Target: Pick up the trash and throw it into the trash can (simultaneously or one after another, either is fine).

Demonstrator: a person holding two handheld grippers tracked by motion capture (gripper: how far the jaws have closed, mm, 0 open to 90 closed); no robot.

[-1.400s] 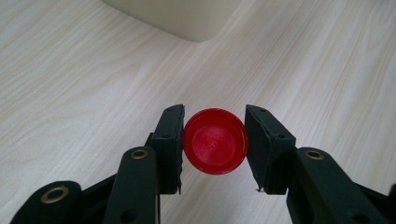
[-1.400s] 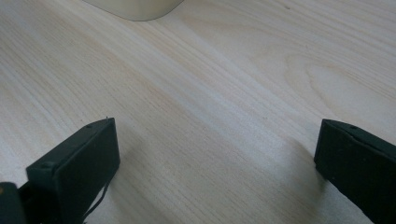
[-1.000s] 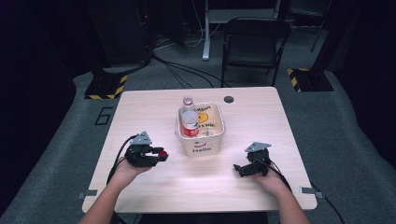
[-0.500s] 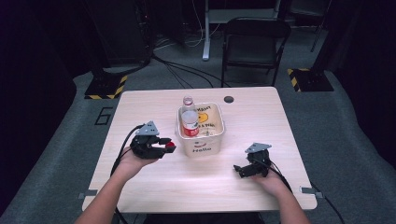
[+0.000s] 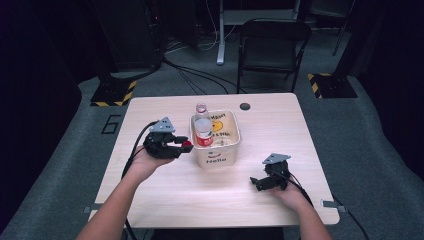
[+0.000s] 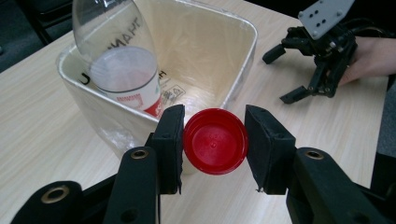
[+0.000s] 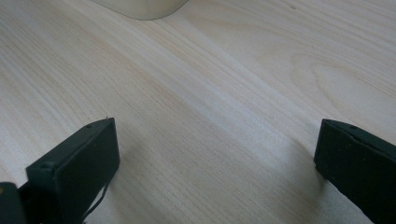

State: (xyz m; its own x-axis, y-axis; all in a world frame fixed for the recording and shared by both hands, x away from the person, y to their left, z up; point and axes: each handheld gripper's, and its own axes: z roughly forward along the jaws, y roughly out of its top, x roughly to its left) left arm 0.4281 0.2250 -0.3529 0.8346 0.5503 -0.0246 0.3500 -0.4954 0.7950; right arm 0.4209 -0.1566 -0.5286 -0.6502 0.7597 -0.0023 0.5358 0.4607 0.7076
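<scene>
Red cap (image 6: 215, 140) clamped in left tongs (image 6: 214, 140); right tongs (image 7: 215, 154) apart; tub (image 5: 231, 147) reads "Hello".

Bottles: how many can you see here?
2. One clear bottle stands behind the bin; a red-labelled bottle leans inside it. The bin may hide more.

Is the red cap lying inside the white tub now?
No, the red cap is clamped between the jaws of the left gripper, outside the white tub, which holds a bottle.
</scene>
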